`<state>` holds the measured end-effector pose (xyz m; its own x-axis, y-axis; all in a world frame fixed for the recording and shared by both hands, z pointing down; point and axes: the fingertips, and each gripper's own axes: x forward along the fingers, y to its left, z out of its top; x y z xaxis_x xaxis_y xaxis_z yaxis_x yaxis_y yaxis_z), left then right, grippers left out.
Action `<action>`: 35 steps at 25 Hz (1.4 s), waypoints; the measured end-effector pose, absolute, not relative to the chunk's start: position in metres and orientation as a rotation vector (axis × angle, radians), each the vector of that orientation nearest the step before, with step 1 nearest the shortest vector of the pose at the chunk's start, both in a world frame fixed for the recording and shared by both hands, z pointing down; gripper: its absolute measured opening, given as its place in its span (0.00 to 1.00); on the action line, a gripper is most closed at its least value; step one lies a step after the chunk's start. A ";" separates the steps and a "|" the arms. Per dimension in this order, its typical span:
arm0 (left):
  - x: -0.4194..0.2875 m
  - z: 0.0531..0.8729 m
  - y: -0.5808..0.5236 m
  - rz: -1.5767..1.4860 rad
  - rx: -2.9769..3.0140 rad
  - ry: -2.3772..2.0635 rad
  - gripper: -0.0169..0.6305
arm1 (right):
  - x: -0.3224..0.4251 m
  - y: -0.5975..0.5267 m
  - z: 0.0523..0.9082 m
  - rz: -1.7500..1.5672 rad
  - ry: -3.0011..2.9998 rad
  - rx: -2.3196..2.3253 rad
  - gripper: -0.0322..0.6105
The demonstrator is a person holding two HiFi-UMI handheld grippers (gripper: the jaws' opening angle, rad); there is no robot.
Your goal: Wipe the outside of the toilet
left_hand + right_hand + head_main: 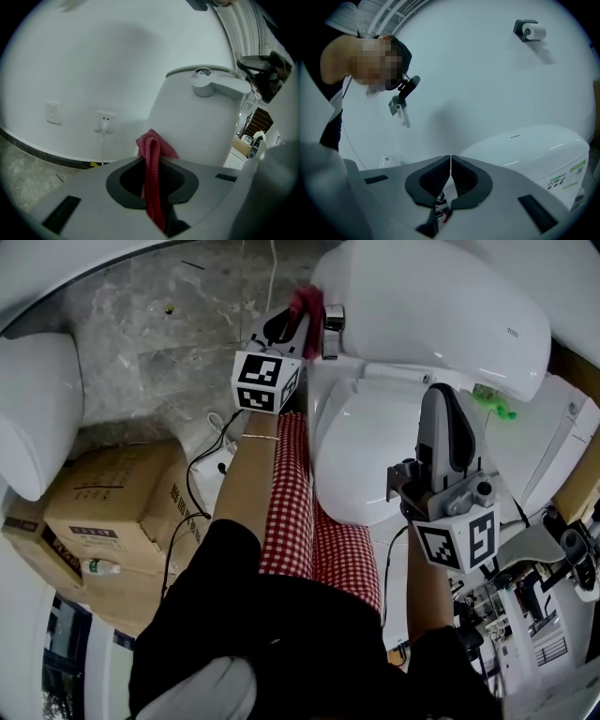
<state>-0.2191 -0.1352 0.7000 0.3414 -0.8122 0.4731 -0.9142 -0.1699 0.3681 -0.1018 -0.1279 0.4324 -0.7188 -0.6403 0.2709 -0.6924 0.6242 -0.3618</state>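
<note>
Looking down from the head view, the toilet (441,310) sits with its lid shut. The left claw (302,307) reaches to the tank's end, and the right claw (439,395) is held over the lid. Only this view takes in the cardboard boxes (112,512) on the stone floor (141,343), the red-checked fabric (295,512) between the person's arms, and the pink cloth (307,302) as a small tuft next to the flush lever (333,320).

The left gripper view shows that corner much closer. The tank wall (197,131) fills the middle, the lever (206,84) sticks out near its top, and a wall socket (104,123) with a lead plugged in sits low on the white wall, which the head view doesn't show. The left claw (152,161) is clamped nearly closed on the cloth (151,143). A folded strip runs down between the jaws, and the bunched end sticks out past the tips, against the tank's side below the lever.

The right gripper view looks at the wall above the tank (534,145). It alone shows a paper roll holder (529,30) high up and a hand sprayer (401,101) hanging on the wall. The right claw (450,159) has its jaws drawn together, with only a thin slit between the dark pads and nothing held. It touches neither the lid nor the tank.
</note>
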 end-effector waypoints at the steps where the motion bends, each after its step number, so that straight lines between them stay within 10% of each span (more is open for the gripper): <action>1: -0.220 0.702 -0.135 0.227 2.013 -1.502 0.11 | -0.101 -0.128 0.433 0.682 -2.723 1.126 0.09; 35: -0.270 0.607 -0.069 0.319 2.074 -1.647 0.11 | -0.120 -0.091 0.403 0.629 -2.768 1.073 0.09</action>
